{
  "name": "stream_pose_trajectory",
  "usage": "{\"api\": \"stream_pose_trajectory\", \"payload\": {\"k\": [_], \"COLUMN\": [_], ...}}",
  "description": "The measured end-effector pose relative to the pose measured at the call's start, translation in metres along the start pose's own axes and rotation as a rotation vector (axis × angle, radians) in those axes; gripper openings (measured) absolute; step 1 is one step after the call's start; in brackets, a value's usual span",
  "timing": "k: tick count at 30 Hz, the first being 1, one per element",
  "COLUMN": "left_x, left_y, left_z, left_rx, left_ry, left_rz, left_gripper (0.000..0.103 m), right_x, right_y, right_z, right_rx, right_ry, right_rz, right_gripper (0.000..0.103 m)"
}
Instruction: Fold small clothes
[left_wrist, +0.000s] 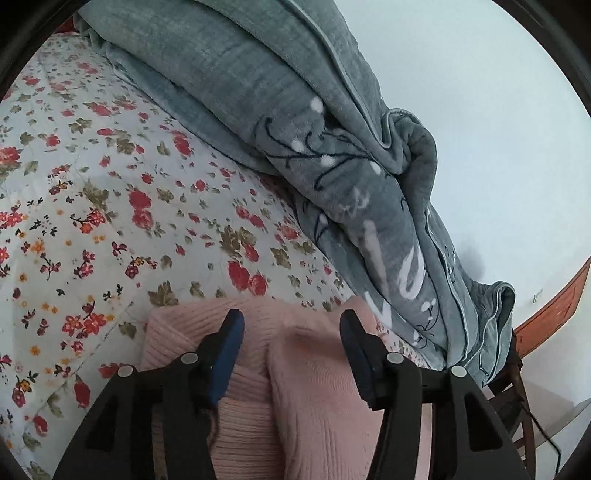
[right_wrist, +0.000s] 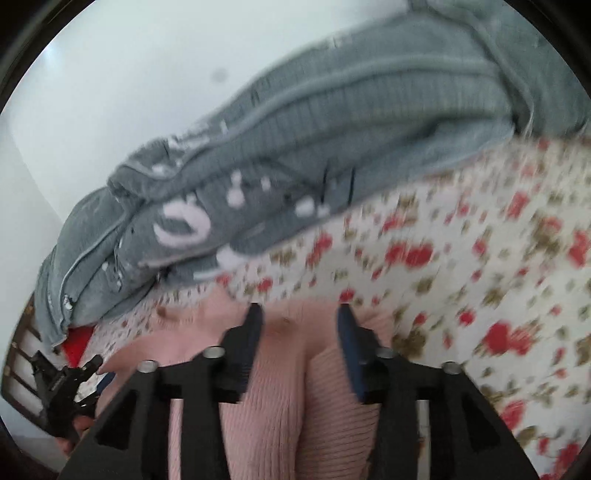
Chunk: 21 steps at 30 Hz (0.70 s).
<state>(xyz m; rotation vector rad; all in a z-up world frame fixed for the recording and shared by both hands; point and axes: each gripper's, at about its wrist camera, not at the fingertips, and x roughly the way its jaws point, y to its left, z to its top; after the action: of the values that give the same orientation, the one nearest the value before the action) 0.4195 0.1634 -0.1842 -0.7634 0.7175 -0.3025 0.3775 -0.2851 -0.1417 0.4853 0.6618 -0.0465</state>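
In the left wrist view, the left tool (left_wrist: 291, 319) stands partly open, its blue-padded fingers (left_wrist: 231, 354) apart above a pink ribbed knit garment (left_wrist: 306, 398). Nothing is pinched between them; the knit lies below the gap, folded into thick layers. The garment rests on a bed sheet (left_wrist: 92, 206) printed with red flowers. Beyond it, a grey plush blanket (left_wrist: 295, 122) is heaped along a pale wall (left_wrist: 480, 110), with a dark wooden chair (left_wrist: 513, 398) at the right edge.

The right wrist view is blurred. The right tool (right_wrist: 297, 308) is likewise partly open over the same pink garment (right_wrist: 273, 417), gripping nothing. The left tool (right_wrist: 66, 384) shows at the lower left, with the grey blanket (right_wrist: 332, 129) and floral sheet (right_wrist: 480, 258) behind.
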Motion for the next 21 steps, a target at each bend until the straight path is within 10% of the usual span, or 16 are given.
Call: {"api": "stream_pose_trajectory", "payload": {"k": [12, 21], "left_x": [0.008, 0.016], "left_y": [-0.011, -0.025], "left_z": [-0.005, -0.013], "left_rx": [0.073, 0.171], "left_ry": [0.032, 0.062], "left_rz": [0.051, 0.166], "left_gripper": [0.054, 0.039], "right_x": [0.035, 0.045], "right_y": [0.020, 0.014], "right_z": [-0.008, -0.010], "right_rx": [-0.143, -0.131], "right_ry": [0.146, 0.208], "right_rz": [-0.105, -0.076], "right_gripper": [0.052, 0.016]}}
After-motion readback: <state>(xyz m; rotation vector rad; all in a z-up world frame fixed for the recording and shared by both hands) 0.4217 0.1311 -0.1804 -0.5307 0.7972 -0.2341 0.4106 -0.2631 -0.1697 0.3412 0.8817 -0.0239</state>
